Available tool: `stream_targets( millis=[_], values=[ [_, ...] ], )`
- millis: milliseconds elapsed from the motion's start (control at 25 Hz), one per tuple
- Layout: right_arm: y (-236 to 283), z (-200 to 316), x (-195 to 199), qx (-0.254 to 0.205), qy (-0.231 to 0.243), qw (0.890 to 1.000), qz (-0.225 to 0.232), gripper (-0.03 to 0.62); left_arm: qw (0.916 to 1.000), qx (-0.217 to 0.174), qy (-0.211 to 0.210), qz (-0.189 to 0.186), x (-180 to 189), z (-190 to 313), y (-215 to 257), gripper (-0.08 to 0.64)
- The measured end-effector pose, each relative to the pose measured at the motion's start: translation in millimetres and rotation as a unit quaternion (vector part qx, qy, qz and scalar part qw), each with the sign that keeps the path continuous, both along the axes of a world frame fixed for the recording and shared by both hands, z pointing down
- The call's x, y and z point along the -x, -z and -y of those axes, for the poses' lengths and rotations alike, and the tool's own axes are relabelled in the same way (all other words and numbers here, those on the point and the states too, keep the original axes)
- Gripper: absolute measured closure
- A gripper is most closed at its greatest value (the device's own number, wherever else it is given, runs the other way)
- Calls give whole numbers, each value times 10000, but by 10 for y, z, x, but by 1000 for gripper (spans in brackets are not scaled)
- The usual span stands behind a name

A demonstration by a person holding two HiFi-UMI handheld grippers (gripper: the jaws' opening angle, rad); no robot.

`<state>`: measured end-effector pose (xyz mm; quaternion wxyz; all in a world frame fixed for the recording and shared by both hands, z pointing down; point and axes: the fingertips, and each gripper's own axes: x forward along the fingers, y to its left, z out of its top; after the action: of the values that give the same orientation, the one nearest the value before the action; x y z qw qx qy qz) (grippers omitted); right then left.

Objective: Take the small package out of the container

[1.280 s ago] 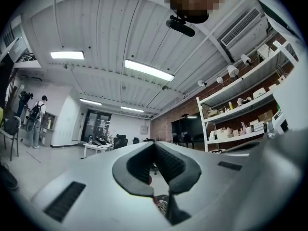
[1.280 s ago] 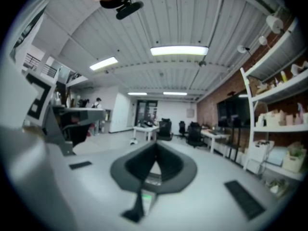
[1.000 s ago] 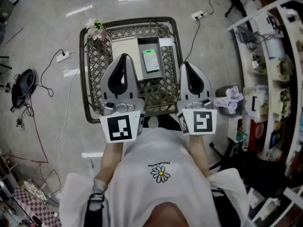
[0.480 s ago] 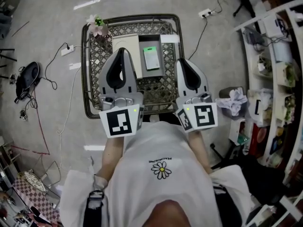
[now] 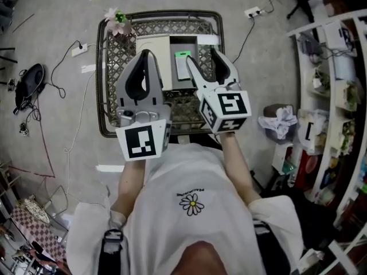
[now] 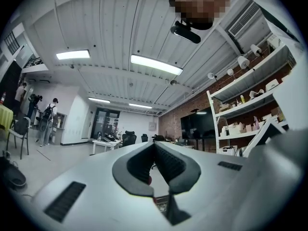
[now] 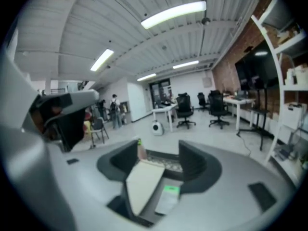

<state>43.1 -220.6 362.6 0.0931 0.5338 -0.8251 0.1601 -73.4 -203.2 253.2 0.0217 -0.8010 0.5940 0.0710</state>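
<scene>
Package (image 5: 182, 66) is not out yet: it lies flat on the floor of the grey container (image 5: 184, 42), green end pointing away from the person, and nothing touches it. The container's pale lid (image 5: 153, 43) is swung open to the left, so access looks clear. The container sits mid-desk on the lattice top (image 5: 121, 67), with flowers (image 5: 116, 23) at the far left corner. Right tool (image 5: 200, 55) is over the container with its jaws opening, already wide; in the right gripper view the package (image 7: 168, 198) shows below and between the jaws, but the pads aren't on it. It looks lined up but well above, though I can't judge the height exactly. Left tool (image 5: 144, 53) hangs over the lid side with its tips closed together on nothing, which the left gripper view confirms, pointing out into the room. My read: approach stage only. Left to do: lower the right tool, close on the package, lift it clear of the container walls and set it outside.
</scene>
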Motion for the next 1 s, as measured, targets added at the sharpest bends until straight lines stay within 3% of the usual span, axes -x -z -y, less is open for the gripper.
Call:
stream_targets(
  millis=[360, 560, 720, 1000],
  values=[
    [-1103, 327, 0, 1504, -547, 9871, -92, 296, 9996, -5, 280, 62, 142, 322, -196, 535],
    [-1586, 352, 88, 2007, -615, 9769, -391, 288, 9990, 307, 331, 77, 244, 310, -461, 535],
    [-1924, 387, 107, 2265, -651, 9677, -892, 285, 9984, 459, 285, 189, 299, 279, -596, 535],
    [-2533, 383, 189, 3066, -685, 9427, -1125, 285, 9970, 690, 283, 204, 427, 319, -784, 535]
  ],
)
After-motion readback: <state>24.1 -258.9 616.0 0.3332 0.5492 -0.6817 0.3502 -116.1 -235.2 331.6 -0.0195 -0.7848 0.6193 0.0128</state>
